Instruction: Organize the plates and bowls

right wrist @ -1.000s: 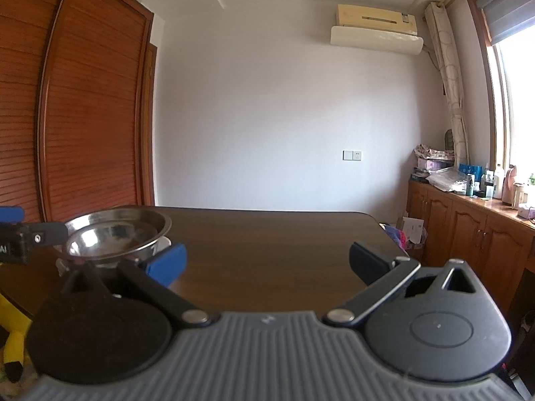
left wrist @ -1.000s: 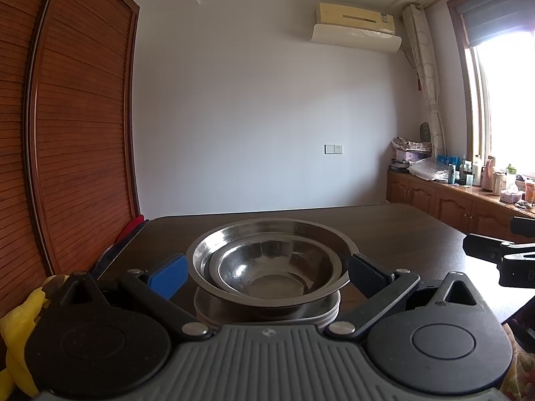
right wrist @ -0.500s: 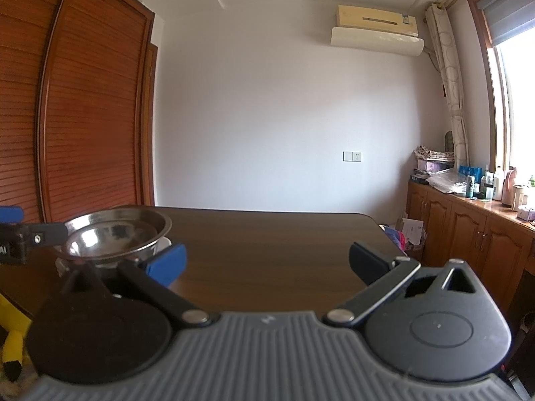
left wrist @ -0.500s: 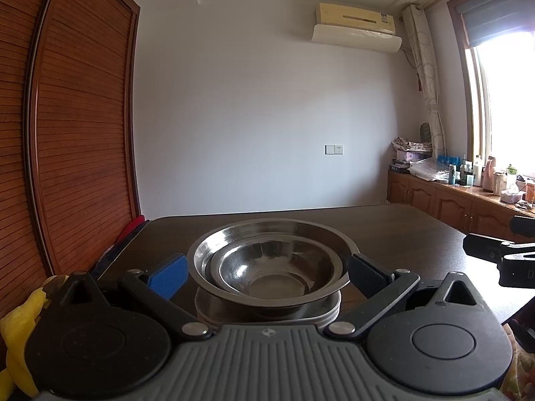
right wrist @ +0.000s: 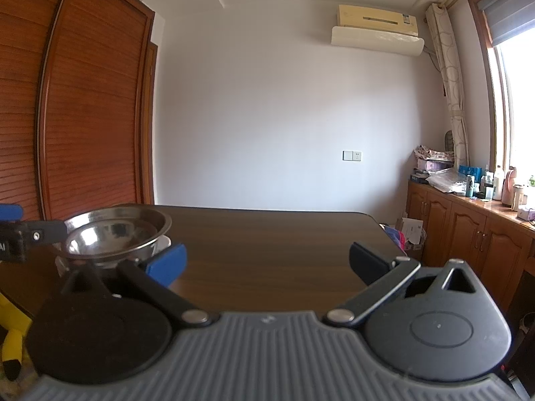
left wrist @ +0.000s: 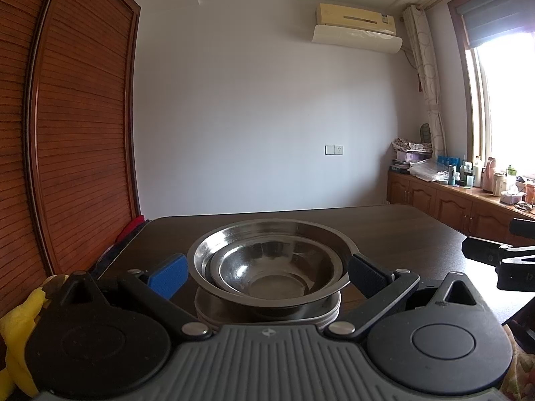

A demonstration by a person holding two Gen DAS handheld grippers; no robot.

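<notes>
Left wrist view: left hand-held gripper (left wrist: 267,275) released, fingers spread wide to either side of a small steel bowl (left wrist: 277,272) nested in a larger steel bowl (left wrist: 267,234), both atop stacked white plates (left wrist: 267,314) on the dark wood surface (left wrist: 401,230); whether the pads touch the rim cannot be told. Right wrist view: right hand-held gripper (right wrist: 267,264) released, nothing between its fingers, the nested bowls (right wrist: 115,237) ahead to its left beyond the blue fingertip (right wrist: 167,264).

Small steel bowl (left wrist: 267,272) nested upright in larger steel bowl (left wrist: 207,250), atop stacked white plates (left wrist: 326,317), on dark table.
</notes>
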